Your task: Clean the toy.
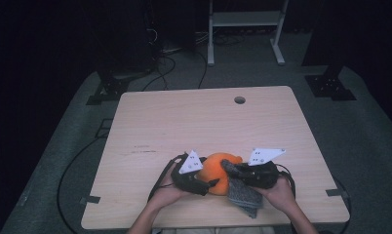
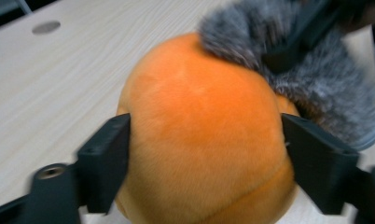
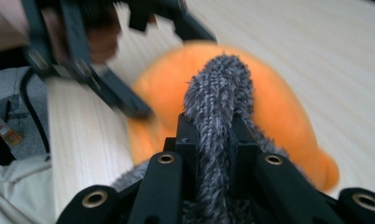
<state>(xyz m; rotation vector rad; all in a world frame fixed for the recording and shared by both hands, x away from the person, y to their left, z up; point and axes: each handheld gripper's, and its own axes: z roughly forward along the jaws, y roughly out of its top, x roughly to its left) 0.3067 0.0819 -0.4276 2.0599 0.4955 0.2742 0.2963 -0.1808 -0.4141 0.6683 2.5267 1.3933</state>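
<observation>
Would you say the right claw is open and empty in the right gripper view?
No, the right claw is shut on the grey fuzzy cloth, which rises from between its jaws over the orange plush toy.

The round orange plush toy [image 1: 222, 171] and the fuzzy grey fabric piece [image 1: 243, 192] draped over its right side crowd the near middle of the pale wooden table [image 1: 204, 122], flanked closely by both hands' grippers. Beyond them the tabletop lies open, up to a small round cable hole [image 1: 239, 100] near the far edge.
</observation>
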